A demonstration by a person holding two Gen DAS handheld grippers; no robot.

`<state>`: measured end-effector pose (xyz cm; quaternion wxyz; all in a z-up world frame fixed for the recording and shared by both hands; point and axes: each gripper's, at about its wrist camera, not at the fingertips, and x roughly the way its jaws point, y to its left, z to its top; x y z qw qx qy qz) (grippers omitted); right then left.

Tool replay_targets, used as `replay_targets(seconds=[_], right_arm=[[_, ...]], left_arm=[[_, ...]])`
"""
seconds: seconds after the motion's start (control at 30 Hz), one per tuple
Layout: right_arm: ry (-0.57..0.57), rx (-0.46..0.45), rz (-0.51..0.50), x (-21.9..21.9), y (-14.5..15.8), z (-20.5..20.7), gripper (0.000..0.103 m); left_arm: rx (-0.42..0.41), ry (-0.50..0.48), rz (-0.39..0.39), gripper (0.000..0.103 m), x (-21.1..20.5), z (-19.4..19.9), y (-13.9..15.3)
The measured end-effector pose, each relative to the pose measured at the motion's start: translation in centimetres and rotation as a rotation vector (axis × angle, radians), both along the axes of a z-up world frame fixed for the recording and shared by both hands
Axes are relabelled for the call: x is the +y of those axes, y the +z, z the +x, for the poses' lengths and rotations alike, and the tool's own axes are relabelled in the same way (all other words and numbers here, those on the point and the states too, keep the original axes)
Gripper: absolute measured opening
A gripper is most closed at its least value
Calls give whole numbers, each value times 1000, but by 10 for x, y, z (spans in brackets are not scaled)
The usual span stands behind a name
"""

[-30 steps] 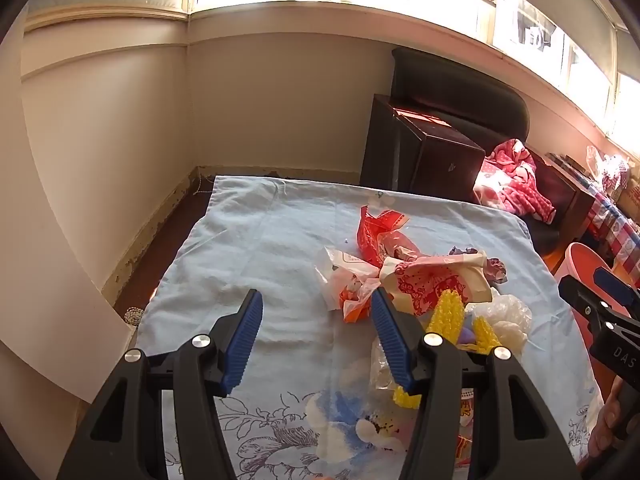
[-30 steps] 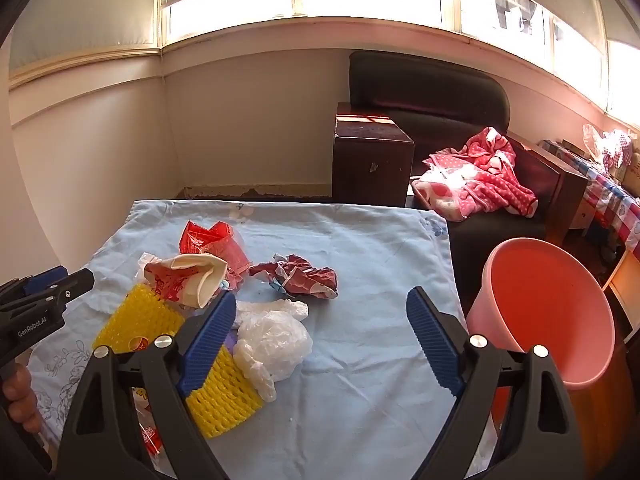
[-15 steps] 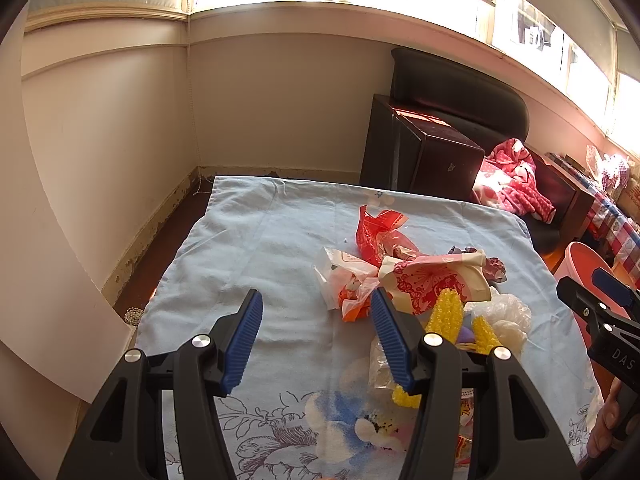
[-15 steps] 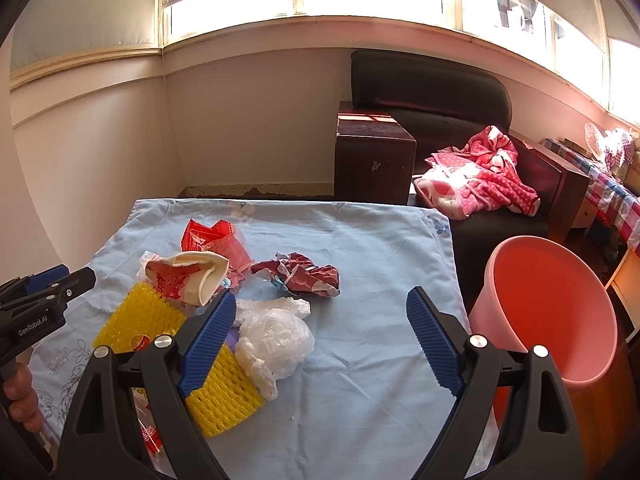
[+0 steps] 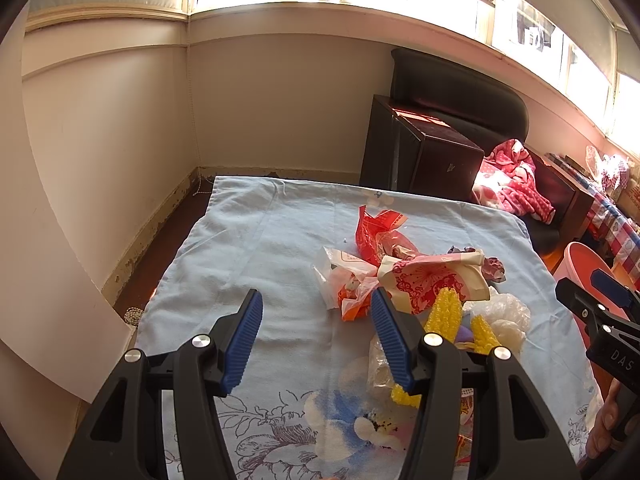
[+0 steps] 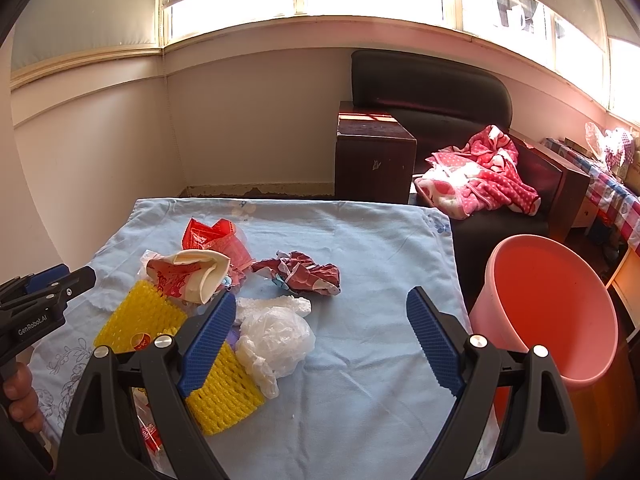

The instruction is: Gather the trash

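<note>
Yellow foam netting (image 6: pixel 168 344) lies beside a crumpled clear bag (image 6: pixel 276 340).

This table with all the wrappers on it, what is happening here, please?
A person holds a gripper in each hand over a table covered with a blue cloth. The left gripper and the right gripper are both open and hold nothing. The trash, such as yellow foam netting, a clear plastic bag and a red wrapper, lies uncollected. A pink bucket stands beside the table.

A table under a pale blue cloth (image 6: pixel 360 240) carries crumpled wrappers (image 6: pixel 298 272), yellow foam netting (image 6: pixel 224 392) and a clear bag (image 6: pixel 278 334).
</note>
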<state>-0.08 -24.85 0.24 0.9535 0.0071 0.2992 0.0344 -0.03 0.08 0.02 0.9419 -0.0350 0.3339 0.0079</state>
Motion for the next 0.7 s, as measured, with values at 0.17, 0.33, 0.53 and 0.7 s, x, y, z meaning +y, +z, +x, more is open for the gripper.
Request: replay_targets(seconds=[0.17,0.33,0.53,0.7], right_arm=[[0,-2,0,0,0,0,88],[0,-4,-1,0,0,-1,88],[0,-5,0,0,0,-1,88],[1,-8,1,0,1,-1,88]], left_arm=[[-2,0,-1,56,0,0,0],[-3,-2,0,56,0,0,0],[-4,-2,-1,56,0,0,0],[-6,-2,-1,56,0,-1,6]])
